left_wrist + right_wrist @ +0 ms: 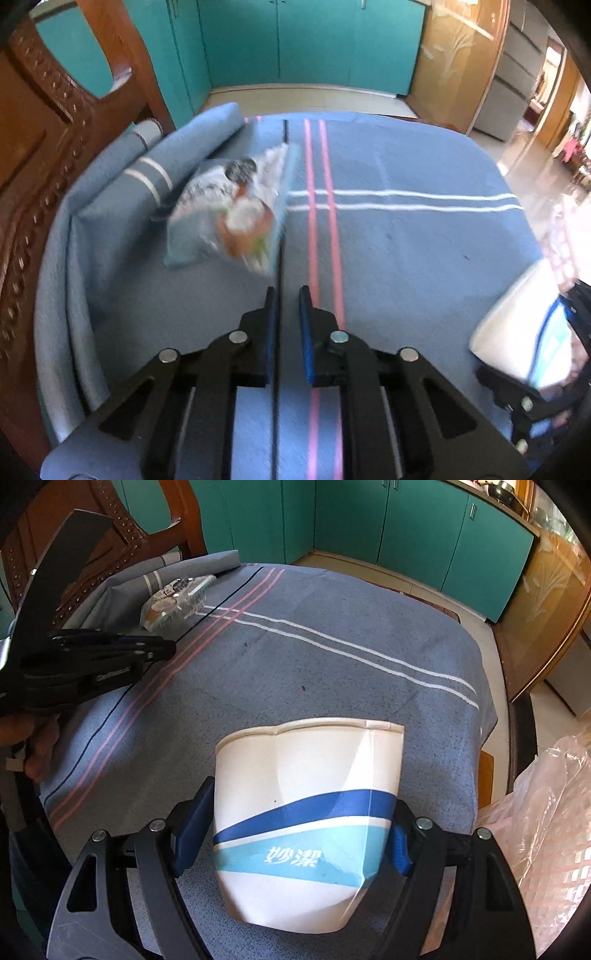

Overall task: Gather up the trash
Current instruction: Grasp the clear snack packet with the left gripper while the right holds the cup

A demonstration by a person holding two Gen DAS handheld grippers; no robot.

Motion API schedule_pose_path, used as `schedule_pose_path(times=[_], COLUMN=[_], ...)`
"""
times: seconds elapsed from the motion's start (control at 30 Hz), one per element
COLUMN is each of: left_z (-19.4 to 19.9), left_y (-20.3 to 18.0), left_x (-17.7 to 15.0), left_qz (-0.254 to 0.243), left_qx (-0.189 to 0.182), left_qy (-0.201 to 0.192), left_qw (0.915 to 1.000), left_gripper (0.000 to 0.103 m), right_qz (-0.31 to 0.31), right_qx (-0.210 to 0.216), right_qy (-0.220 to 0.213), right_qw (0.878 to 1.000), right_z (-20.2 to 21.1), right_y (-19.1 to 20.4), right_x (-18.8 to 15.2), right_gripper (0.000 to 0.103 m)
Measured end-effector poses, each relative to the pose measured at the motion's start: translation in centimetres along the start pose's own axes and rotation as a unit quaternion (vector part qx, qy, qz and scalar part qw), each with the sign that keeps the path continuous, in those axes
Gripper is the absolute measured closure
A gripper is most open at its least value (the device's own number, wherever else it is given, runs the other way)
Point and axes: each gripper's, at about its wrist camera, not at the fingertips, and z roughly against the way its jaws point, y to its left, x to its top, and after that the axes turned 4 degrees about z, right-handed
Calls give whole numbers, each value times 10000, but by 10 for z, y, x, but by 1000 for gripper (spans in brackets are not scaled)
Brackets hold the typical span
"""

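A crumpled clear food wrapper (236, 210) with orange and white print lies on the blue striped tablecloth (406, 240), ahead and left of my left gripper (289, 295). That gripper is empty, its jaws nearly closed with a narrow gap. The wrapper also shows in the right wrist view (177, 600) at the far left of the table. My right gripper (295, 834) is shut on a squashed white paper cup (306, 812) with blue bands, held above the cloth. The cup and right gripper show at the right edge of the left wrist view (517, 332).
A carved wooden chair (48, 147) stands at the table's left side, with folded blue cloth (177, 155) bunched beside it. Teal cabinets (295, 40) line the far wall. A pink translucent plastic bag (550, 830) sits at the right, off the table edge.
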Motion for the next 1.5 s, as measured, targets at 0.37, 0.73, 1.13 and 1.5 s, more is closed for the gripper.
schedule_pose_path(times=[0.37, 0.73, 1.13, 1.5], left_z=[63, 25, -32, 18], left_y=[-6, -9, 0, 23], left_x=[-30, 68, 64, 36], left_qz=[82, 434, 115, 533], left_qx=[-1236, 312, 1128, 433], left_qy=[-207, -417, 9, -477], left_qw=[9921, 9977, 9936, 9965], left_gripper=[46, 9, 39, 50], right_qz=[11, 92, 60, 124], right_qx=[-10, -6, 2, -115], right_qy=[-10, 21, 27, 12], right_qw=[10000, 10000, 10000, 9999], right_z=[0, -2, 1, -1], right_y=[0, 9, 2, 7], right_x=[-2, 0, -3, -3], right_gripper=[26, 25, 22, 22])
